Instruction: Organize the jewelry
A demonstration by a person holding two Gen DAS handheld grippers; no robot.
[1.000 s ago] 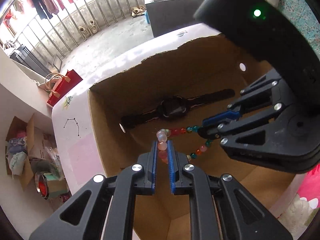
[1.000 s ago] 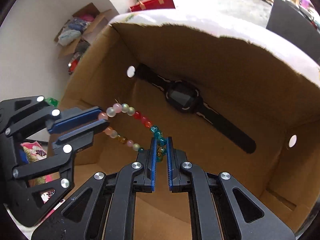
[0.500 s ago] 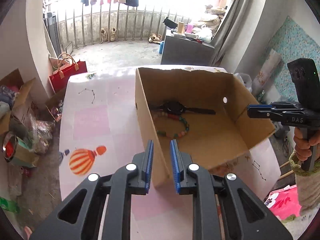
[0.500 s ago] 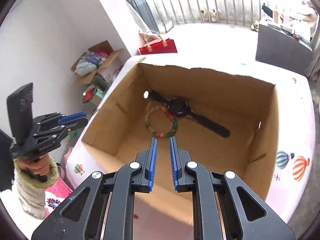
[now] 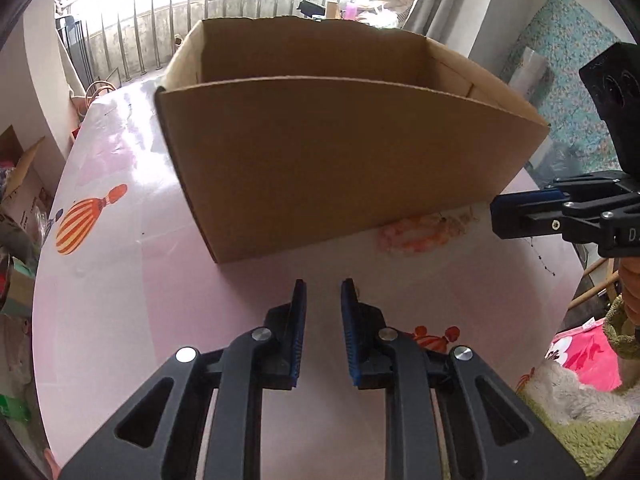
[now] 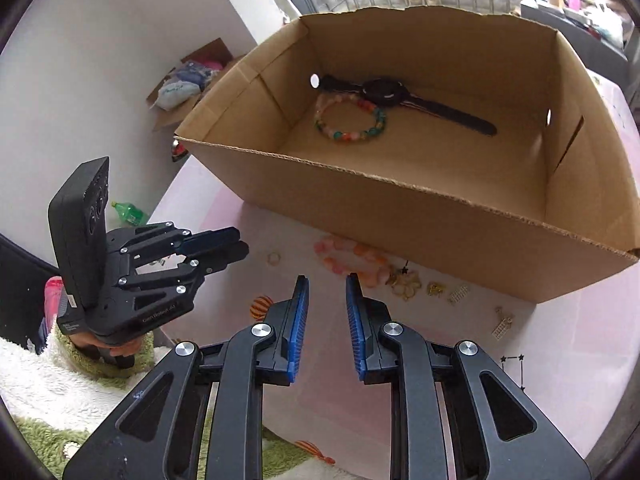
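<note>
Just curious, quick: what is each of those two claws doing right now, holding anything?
Left gripper: open, holding nothing.
Right gripper: jaws opening, nothing between them.

A watch (image 6: 404, 98) and beaded bracelet (image 6: 350, 120) lie touching inside the cardboard box (image 6: 420, 216).

Both grippers, left (image 5: 323, 292) and right (image 6: 327, 286), have withdrawn from the box (image 6: 400, 192) (bead bracelet (image 6: 350, 120) left inside), right jaws opening

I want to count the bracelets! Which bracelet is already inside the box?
The colourful beaded bracelet, lying beside the black watch in the cardboard box. The pink-and-orange bracelet lies outside on the table.
</note>
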